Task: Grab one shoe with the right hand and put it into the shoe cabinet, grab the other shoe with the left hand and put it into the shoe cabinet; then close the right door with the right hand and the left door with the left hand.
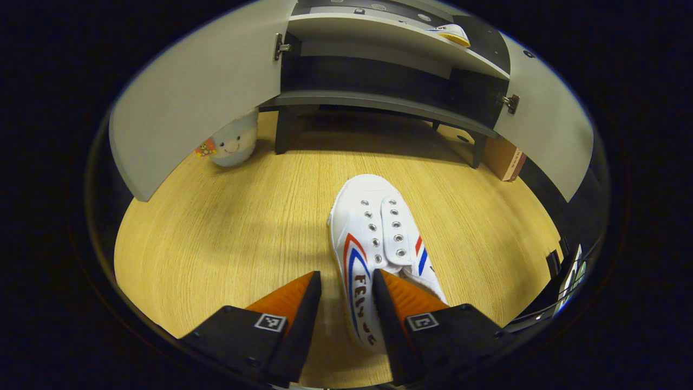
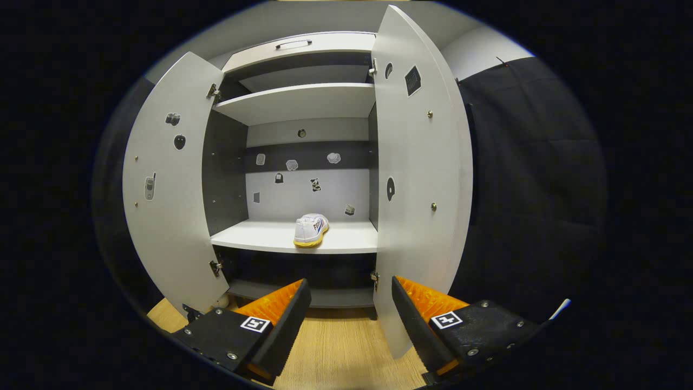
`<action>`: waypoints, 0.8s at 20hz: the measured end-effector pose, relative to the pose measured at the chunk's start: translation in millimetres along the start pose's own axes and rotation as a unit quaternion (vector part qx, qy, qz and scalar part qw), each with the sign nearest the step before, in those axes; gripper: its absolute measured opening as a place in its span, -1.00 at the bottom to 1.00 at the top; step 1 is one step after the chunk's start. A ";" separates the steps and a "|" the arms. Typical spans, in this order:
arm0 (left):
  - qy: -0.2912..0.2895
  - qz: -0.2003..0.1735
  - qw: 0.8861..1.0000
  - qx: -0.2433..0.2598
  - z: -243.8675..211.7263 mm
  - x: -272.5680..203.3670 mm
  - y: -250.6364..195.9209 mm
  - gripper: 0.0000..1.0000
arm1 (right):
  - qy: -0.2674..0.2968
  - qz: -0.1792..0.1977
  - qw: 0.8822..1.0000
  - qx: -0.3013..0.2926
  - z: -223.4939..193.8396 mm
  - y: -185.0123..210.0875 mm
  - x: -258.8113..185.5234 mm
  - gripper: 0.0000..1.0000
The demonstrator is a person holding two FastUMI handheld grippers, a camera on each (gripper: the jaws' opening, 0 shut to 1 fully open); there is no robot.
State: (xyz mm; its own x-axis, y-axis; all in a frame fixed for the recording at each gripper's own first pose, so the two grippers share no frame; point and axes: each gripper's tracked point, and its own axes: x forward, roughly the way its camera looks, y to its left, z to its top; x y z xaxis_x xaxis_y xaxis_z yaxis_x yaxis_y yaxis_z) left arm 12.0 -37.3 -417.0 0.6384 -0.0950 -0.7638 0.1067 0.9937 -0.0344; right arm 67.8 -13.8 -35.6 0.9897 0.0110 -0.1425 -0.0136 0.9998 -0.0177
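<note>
Our left claw (image 1: pixel 346 295) stands open over the shoe on the floor (image 1: pixel 379 244), one finger in the mouth of the shoe near the tongue, the other outside its striped flank, so the side wall lies between them with nothing pressed yet. We judge this to be the step in hand: taking the second shoe with the left hand. To do it well we would sink a little deeper so the fingers straddle the wall below the eyelets, then close firmly on that wall before lifting; a shallow pinch on soft canvas could let the heel sag or the shoe twist out. The toe points ahead of the claw, toward the shoe cabinet (image 1: pixel 379 100) beyond it, so we should be able to carry it straight forward and up. The left claw looks steeply down at the wooden floor (image 1: pixel 227 233), held low and close to the shoe.

Our right claw (image 2: pixel 349 303) is open too and holds nothing. It is held level and faces the cabinet front, with the shoe on the shelf (image 2: pixel 311 229) ahead and above it. The right door (image 2: pixel 419 179) stands just ahead to its right, the left door (image 2: pixel 165 184) farther off to its left, both wide open. A plush toy (image 1: pixel 234 143) sits on the floor beyond the left claw, under the left door.
</note>
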 end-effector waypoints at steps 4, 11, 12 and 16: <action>0.048 0.041 0.998 0.022 -0.9 0.3 6.9 -0.67 | -0.003 -0.001 1.000 -0.004 1.4 1.6 -1.5 0.85; 0.047 0.020 0.998 -0.023 30.8 -11.5 15.6 -0.88 | -0.018 0.006 1.000 -0.006 11.0 9.2 -3.6 0.85; 0.039 0.019 0.999 -0.027 41.6 -16.3 17.2 -0.88 | -0.021 0.008 1.000 -0.005 13.4 11.5 -3.4 0.85; 0.011 0.020 0.999 -0.040 66.9 -40.7 19.3 -0.87 | -0.034 0.018 0.999 -0.005 22.2 20.7 -4.3 0.85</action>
State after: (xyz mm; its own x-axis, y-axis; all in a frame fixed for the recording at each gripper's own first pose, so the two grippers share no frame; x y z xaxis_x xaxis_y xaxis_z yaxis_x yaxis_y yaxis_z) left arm 39.1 -18.2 -343.5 0.6239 -0.0552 -0.7796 0.0202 0.9983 -0.0545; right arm 66.4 7.3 -13.4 0.9960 0.0491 -0.0749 -0.0511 0.9984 -0.0245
